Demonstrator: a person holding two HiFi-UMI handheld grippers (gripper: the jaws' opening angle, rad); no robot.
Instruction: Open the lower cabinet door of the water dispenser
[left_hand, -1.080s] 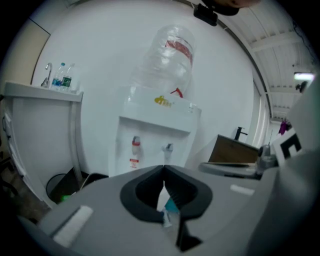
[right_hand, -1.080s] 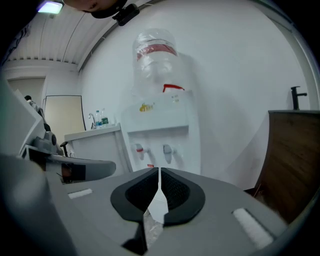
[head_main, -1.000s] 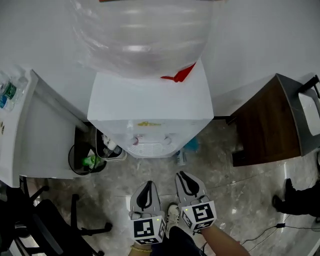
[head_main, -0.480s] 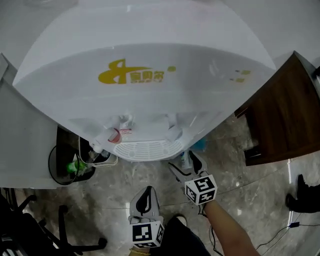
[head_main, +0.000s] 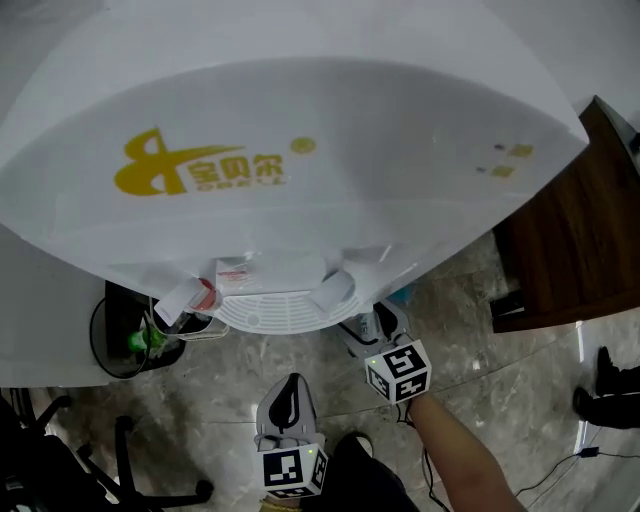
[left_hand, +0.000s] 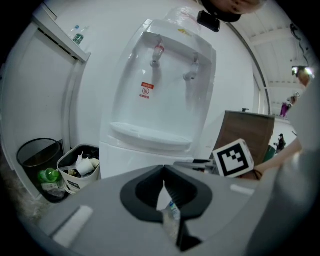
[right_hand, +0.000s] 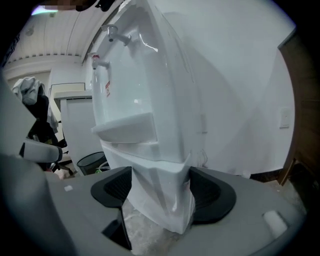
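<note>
The right hand-held gripper, wide but closing, frames the door edge: pinch squarely, then pull. The left hand-held gripper is narrow.

White water dispenser with yellow logo, 1 red-banded tap beside 1 plain white tap, red-and-white label under the taps, grey veined floor, dark brown wood cabinet, black bin, green bottle inside
</note>
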